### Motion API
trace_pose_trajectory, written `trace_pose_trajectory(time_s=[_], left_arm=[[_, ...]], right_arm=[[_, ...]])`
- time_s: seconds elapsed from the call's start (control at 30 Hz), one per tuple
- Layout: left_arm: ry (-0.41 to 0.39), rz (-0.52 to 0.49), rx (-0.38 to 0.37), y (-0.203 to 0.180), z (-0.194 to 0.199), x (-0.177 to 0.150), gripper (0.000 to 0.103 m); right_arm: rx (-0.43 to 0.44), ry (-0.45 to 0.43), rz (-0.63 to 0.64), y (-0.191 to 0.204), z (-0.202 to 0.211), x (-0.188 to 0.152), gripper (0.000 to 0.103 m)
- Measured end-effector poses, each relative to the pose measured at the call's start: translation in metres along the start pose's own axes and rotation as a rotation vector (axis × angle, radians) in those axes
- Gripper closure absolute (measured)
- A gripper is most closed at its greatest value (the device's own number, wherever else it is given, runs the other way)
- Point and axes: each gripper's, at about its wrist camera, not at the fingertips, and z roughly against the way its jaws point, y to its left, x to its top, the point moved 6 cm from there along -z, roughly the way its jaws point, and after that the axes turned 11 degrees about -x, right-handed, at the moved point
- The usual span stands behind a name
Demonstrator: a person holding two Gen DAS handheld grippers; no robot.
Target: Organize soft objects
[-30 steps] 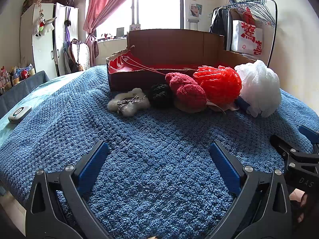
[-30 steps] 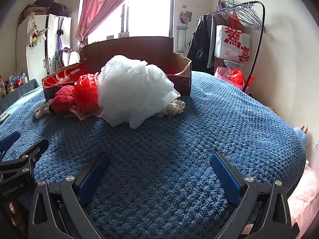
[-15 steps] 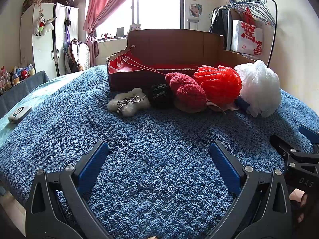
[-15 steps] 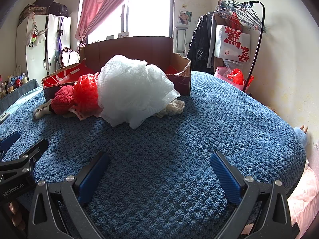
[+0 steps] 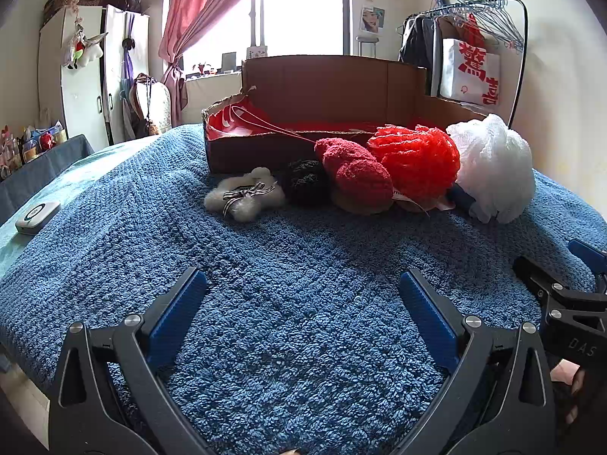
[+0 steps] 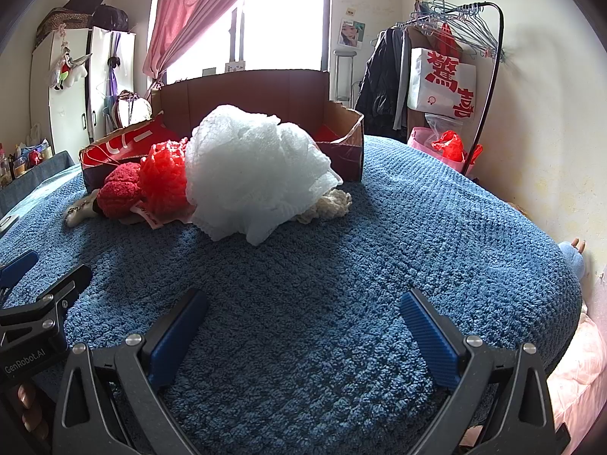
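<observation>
Soft objects lie in a row on the blue blanket [image 5: 303,265] before an open cardboard box [image 5: 326,91]: a white furry piece with a ribbon [image 5: 244,195], a dark ball [image 5: 305,182], a red fuzzy item [image 5: 354,172], a red mesh pouf [image 5: 415,159] and a white mesh pouf [image 5: 493,167]. The white pouf [image 6: 258,170], red pouf [image 6: 163,178], red fuzzy item [image 6: 119,189] and a cream knit piece [image 6: 330,204] show in the right wrist view. My left gripper [image 5: 303,303] is open and empty, well short of them. My right gripper [image 6: 303,314] is open and empty too.
A white remote-like device [image 5: 38,216] lies at the bed's left edge. A clothes rack [image 6: 447,49] with a white bag stands at the right wall, a white wardrobe [image 5: 87,72] at the left. The bed drops off at the right [image 6: 569,303].
</observation>
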Motion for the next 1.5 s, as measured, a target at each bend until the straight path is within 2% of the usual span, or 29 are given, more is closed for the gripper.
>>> trace_pose_trajectory(time_s=[0.57, 1.17, 1.37, 1.5], left_arm=[[0.009, 0.019, -0.017, 0.006, -0.004, 0.007, 0.0], [-0.037, 0.011, -0.034, 0.007, -0.001, 0.061, 0.0], [-0.04, -0.029, -0.083, -0.002, -0.005, 0.085, 0.0], [-0.03, -0.063, -0.142, -0.012, -0.011, 0.099, 0.0]], right_arm=[[0.023, 0.001, -0.008, -0.005, 0.002, 0.011, 0.0], [0.045, -0.052, -0.01, 0.001, 0.006, 0.063, 0.0], [0.076, -0.055, -0.012, 0.001, 0.0, 0.083, 0.0], [0.149, -0.036, -0.013, -0.002, -0.009, 0.094, 0.0]])
